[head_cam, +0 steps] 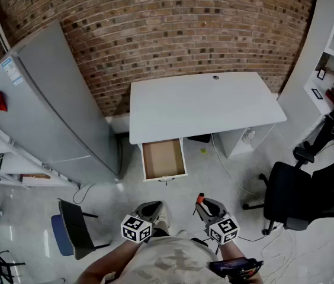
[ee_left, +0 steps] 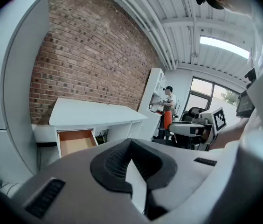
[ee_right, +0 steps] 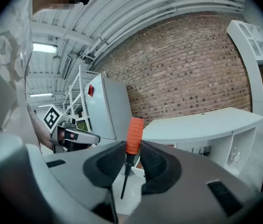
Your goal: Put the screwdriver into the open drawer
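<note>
Head view: white desk against the brick wall, its open drawer pulled out under the desk's left end, wooden bottom bare. Grey fridge left of the desk, black office chair right of the desk and nearer me. Both tongs sit well short of the desk, on my side of the drawer: left gripper and right gripper side by side, and the screwdriver is in the right one, orange handle poking out toward the desk, well apart from the drawer. Left gripper view: I see the two black pads meeting at their tips, clenched on nothing, only pale floor showing through the gap behind the tips; the desk and open drawer are ahead and to the left, and the right gripper with the orange handle shows off the desk's right end. Right gripper view: jaws are grasping the screwdriver by the lower part of its orange handle, handle up, dark shaft hanging down between the pads, slightly tilted; the desk is ahead to the right, and the fridge is past the desk's left end.
</note>
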### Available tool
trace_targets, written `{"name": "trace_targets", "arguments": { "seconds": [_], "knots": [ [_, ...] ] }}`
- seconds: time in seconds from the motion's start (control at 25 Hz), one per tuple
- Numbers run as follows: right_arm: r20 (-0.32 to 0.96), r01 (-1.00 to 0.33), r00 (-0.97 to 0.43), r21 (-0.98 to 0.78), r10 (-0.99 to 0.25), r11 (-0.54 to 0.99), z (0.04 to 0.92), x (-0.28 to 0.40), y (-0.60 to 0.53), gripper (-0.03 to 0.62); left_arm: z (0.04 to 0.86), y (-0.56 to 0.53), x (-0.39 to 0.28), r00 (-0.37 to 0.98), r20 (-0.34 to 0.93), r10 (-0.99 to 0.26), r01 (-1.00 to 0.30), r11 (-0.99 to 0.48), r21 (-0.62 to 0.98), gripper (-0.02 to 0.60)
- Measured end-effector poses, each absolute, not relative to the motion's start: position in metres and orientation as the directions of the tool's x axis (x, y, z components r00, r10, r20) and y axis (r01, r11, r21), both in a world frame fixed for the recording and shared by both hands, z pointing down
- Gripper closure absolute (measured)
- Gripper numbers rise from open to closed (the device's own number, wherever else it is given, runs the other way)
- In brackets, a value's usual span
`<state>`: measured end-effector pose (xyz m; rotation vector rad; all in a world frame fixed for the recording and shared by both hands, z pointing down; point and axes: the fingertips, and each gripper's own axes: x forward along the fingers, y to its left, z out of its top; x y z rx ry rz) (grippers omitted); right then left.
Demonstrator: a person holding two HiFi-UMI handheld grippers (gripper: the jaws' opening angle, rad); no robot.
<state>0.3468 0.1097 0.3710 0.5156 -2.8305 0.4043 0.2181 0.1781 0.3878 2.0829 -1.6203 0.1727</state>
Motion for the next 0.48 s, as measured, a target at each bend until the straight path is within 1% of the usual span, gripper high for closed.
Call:
{"name": "trace_targets", "arguments": {
  "seconds": [0.12,0.32,0.48],
  "knots": [
    [0.253,-0.366,-0.916,-0.220,-0.310,0.904,0.365,0.342,0.111,0.488,0.384,0.176,0.213,0.286,0.383,-0.878,-0.940,-0.180,0.289,0.561],
    [0.236,-0.314,-0.935,-0.209,-0.264,0.926,0.362,0.336,0.126,0.488,0.377,0.177,0.215,0.282,0.373,-0.884,-0.943,-0.184,0.278,0.561],
    [0.229,-0.313,-0.936,-0.207,-0.266,0.927,0.361,0.336,0.128,0.488,0.377,0.176,0.217,0.289,0.370,-0.883,-0.943,-0.195,0.270,0.561]
  ]
}}
